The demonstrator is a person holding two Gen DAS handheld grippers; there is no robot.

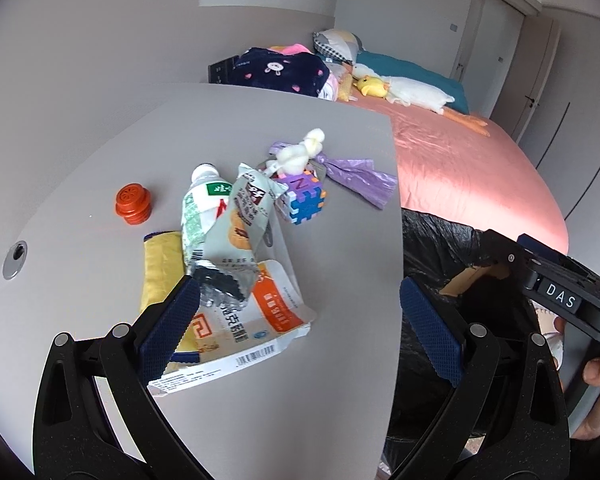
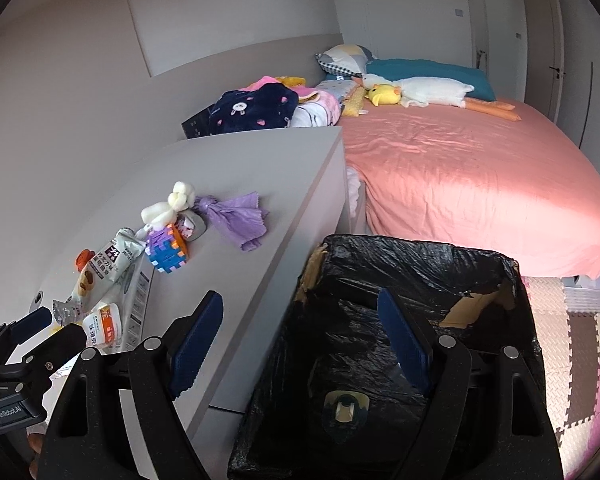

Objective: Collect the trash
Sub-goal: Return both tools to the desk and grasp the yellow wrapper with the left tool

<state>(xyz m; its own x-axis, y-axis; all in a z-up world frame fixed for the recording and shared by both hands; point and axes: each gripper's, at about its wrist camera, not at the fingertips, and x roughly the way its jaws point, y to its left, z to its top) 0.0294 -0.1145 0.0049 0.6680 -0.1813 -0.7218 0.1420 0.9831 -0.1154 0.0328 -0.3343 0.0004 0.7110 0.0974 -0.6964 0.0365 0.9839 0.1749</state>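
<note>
On the grey table (image 1: 100,272) lies a heap of trash: a grey snack wrapper (image 1: 240,220) over a crushed plastic bottle (image 1: 198,208), and a white and orange carton (image 1: 256,320) beneath. My left gripper (image 1: 304,320) is open, its left pad beside the wrapper's lower end. A bin lined with a black bag (image 2: 400,320) stands beside the table. My right gripper (image 2: 304,340) is open and empty above the bin's near edge. The wrapper (image 2: 100,272) and carton (image 2: 108,324) also show in the right wrist view.
A red cap (image 1: 133,203), a yellow cloth (image 1: 160,272), a colourful puzzle cube (image 1: 302,200), a white plush keychain (image 1: 300,152) and a knotted purple bag (image 1: 360,180) lie on the table. A bed with a pink sheet (image 2: 460,184) lies beyond.
</note>
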